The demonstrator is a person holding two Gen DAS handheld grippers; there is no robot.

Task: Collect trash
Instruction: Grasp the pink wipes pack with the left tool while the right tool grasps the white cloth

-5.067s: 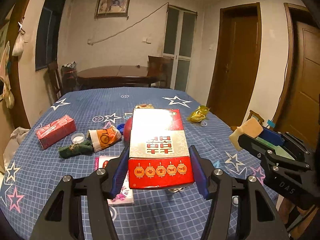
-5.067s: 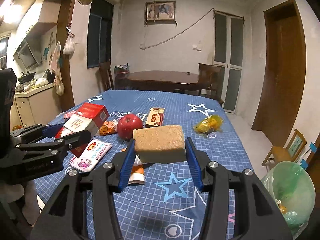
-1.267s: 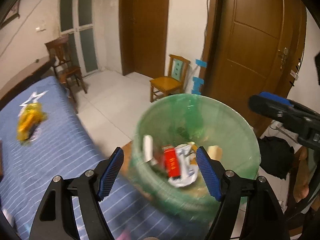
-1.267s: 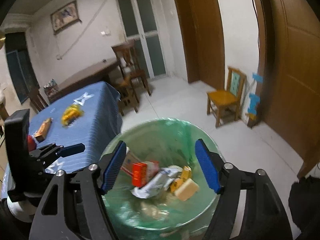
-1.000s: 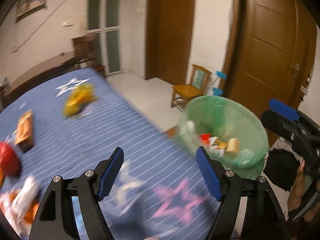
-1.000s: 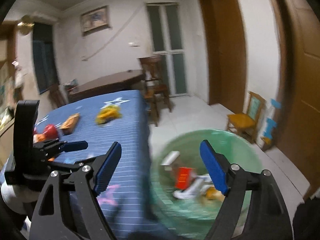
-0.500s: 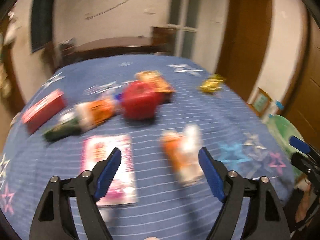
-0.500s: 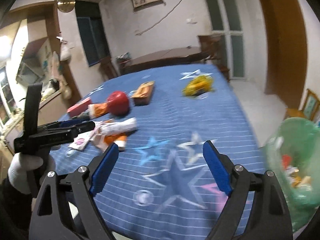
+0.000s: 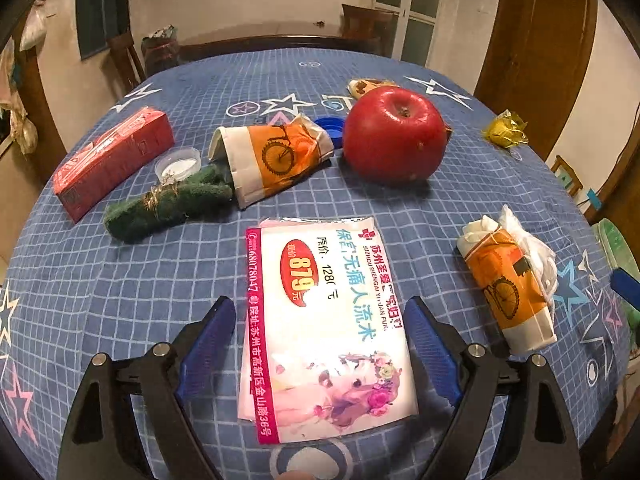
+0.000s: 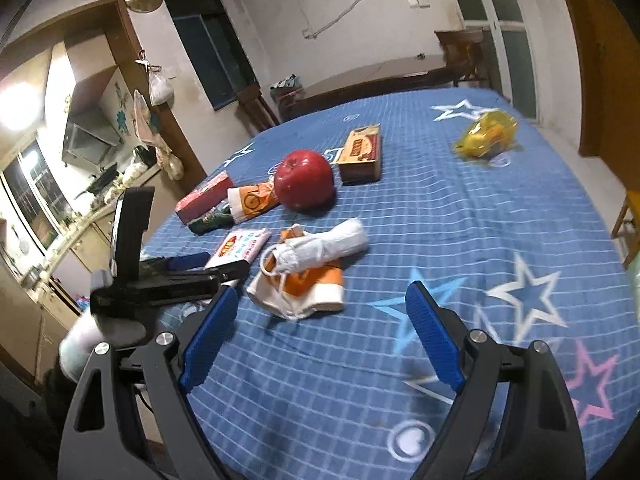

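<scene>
Left wrist view puts you back over the table [image 9: 120,280], its blue checked cloth printed with stars, where a second ago you faced the green-lined bin [image 9: 616,248]; that bin is now only a sliver at 3 o'clock past the table edge. The red carton and sponge you carried five seconds ago lie in it, and both grippers are empty.

Your left gripper [image 9: 320,344] has just been opening and now stands wide, its blue pads on either side of the glossy flat leaflet pack [image 9: 320,320] at 6 o'clock, not pressing it. Above it at 12 to 1 o'clock sits the smooth round red apple [image 9: 394,134]. At 10 o'clock lies the long red box [image 9: 112,160], with a fuzzy green scrubber [image 9: 168,204] beside it touching an orange-and-white paper cup [image 9: 276,156] tipped on its side. At 3 o'clock a second crushed paper cup [image 9: 508,280] lies with white plastic stuffed in it. A crinkled yellow wrapper [image 9: 505,131] rests alone at 2 o'clock near the far edge.

Your right gripper [image 10: 320,324] also stands wide over bare cloth, the crushed cup just beyond its left pad at 11 o'clock. Open cloth runs from 1 to 5 o'clock. A flat biscuit box [image 10: 360,152] lies behind the apple.
</scene>
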